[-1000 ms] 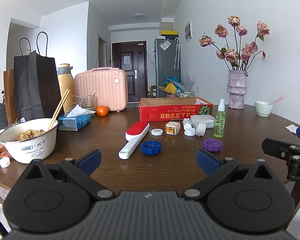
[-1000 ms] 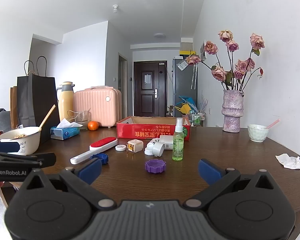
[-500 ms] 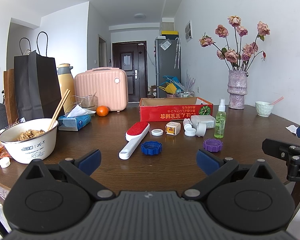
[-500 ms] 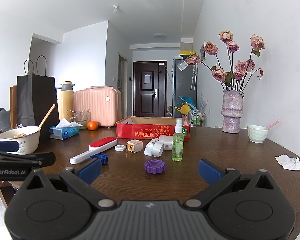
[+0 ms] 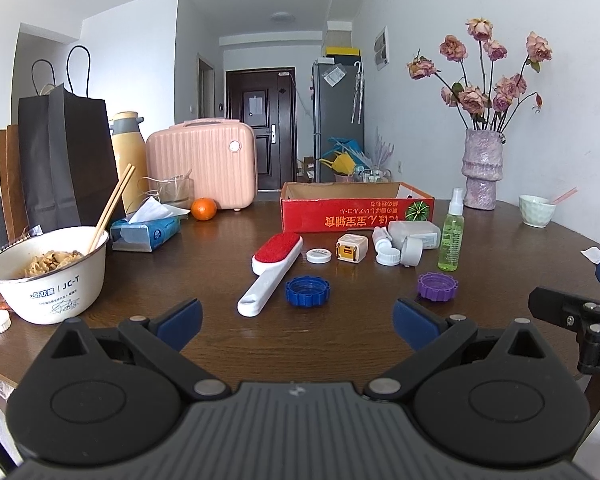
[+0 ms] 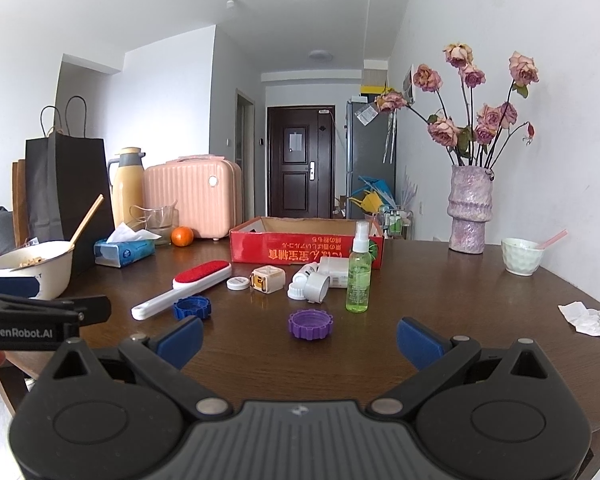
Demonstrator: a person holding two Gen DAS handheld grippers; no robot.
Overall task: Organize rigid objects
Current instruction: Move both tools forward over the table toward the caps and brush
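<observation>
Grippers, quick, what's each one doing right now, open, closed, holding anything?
Left gripper: jaws open, holding nothing.
Right gripper: jaws open, holding nothing.

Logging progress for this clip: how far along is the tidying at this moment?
Nothing looks done: the red box shows nothing inside from this angle. Nothing is in hand; the left gripper and right gripper hover with jaws open. Left on the table: lint brush, blue cap, purple cap, spray bottle and the small white items.
</observation>
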